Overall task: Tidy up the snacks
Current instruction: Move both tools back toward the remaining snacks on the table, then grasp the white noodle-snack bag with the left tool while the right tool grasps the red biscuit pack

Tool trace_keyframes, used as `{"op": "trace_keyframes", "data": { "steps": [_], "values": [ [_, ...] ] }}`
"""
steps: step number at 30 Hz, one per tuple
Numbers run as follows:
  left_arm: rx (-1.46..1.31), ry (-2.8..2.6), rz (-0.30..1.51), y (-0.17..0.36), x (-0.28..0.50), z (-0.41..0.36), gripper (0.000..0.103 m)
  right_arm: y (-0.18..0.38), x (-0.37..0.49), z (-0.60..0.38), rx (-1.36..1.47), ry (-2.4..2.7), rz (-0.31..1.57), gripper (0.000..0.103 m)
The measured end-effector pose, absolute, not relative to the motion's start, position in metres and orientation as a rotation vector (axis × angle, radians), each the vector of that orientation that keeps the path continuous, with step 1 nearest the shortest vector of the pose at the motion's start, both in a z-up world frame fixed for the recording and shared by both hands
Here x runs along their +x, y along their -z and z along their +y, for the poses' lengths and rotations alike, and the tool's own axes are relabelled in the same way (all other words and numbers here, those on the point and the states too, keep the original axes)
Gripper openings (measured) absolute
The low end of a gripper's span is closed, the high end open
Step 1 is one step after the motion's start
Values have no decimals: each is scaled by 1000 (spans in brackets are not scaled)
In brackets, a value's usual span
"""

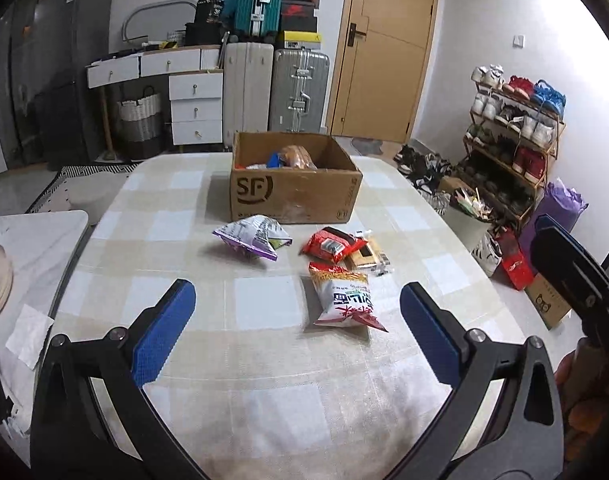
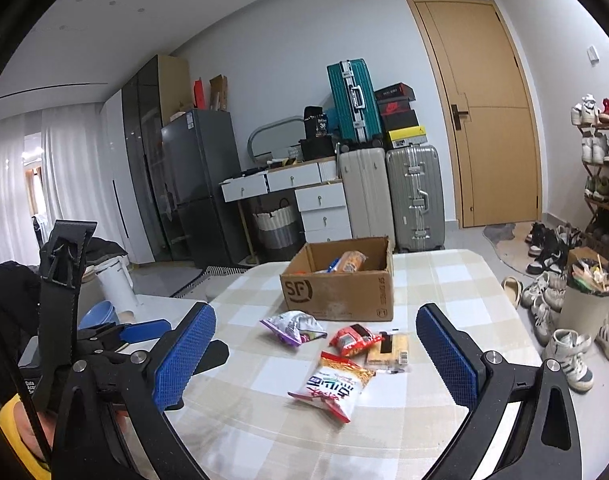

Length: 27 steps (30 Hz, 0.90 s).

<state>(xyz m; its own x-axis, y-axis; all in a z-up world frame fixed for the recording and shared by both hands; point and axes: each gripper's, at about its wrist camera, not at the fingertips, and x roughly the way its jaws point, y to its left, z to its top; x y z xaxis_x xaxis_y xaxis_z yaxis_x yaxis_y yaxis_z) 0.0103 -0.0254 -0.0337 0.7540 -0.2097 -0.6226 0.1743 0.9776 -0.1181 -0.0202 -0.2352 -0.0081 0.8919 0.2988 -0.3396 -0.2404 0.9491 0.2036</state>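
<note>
Four loose snacks on the table in front of the box: white-red bag nearest, red pack, purple bag, flat tan pack. My left claw and right claw are both wide, empty. Risks as I see them: crinkly bags slipping from the pads; red pack overlaps the tan one, so I could drag both. Box reads "SF"; bag text unreadable.

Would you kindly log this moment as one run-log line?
left gripper open, empty | right gripper open, empty | four snacks on table | box partly filled
</note>
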Motion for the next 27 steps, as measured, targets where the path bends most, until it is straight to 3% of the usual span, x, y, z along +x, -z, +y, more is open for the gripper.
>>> {"op": "trace_keyframes", "data": {
  "steps": [27],
  "values": [
    [73, 221, 1075, 186, 187, -127, 102, 120, 72, -323, 353, -181, 599, 102]
  ]
}}
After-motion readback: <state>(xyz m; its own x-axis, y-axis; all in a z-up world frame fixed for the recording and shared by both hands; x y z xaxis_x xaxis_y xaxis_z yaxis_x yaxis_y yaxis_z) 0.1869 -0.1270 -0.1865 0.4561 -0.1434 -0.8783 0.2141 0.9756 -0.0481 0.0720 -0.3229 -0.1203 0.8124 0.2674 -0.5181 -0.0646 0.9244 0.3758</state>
